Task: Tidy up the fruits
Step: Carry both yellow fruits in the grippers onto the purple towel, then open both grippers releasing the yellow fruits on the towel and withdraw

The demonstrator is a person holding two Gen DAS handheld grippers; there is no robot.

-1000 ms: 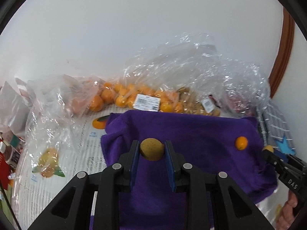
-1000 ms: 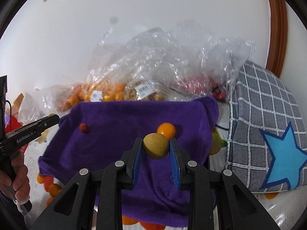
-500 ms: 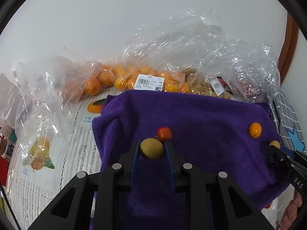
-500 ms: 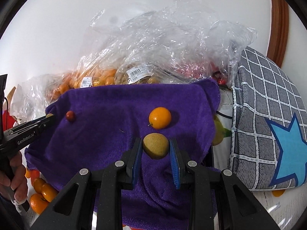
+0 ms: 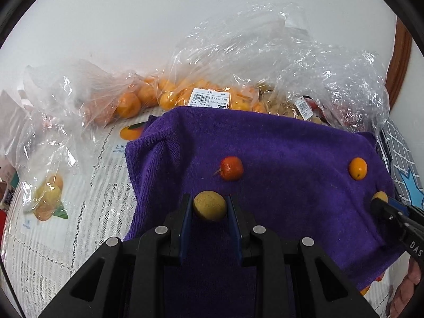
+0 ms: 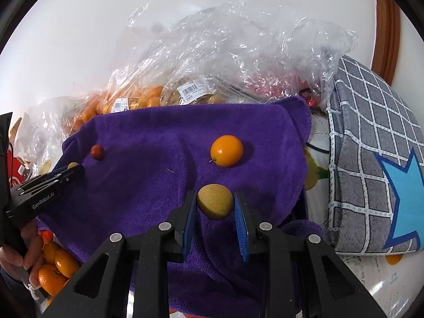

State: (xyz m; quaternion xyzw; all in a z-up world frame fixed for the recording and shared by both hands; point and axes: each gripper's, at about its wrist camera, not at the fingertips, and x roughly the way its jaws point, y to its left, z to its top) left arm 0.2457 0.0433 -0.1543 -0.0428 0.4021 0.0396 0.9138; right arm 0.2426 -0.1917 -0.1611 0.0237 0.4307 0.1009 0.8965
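A purple towel [image 5: 278,153] [image 6: 148,175] is spread over the table. My left gripper [image 5: 210,206] is shut on a small tan-yellow round fruit [image 5: 210,205], held just above the towel's near left part. My right gripper [image 6: 215,206] is shut on a second tan-yellow round fruit [image 6: 215,204] over the towel's right part. On the towel lie a small red fruit [image 5: 231,168] [image 6: 97,151] and a small orange citrus [image 5: 357,168] [image 6: 226,150]. Each gripper shows at the edge of the other's view, the right gripper [image 5: 381,204] and the left gripper [image 6: 74,169], both carrying their fruit.
Clear plastic bags of oranges [image 5: 159,98] and other fruit [image 6: 212,84] pile up behind the towel against the white wall. A small bag with fruit [image 5: 47,196] lies left. A grey checked cushion with a blue star [image 6: 376,159] sits right. Loose oranges [image 6: 55,267] lie by a hand [image 6: 29,254].
Both grippers have sunk toward the towel with their fruits still gripped. The red fruit has come into the left wrist view, and the towel fills more of both views.
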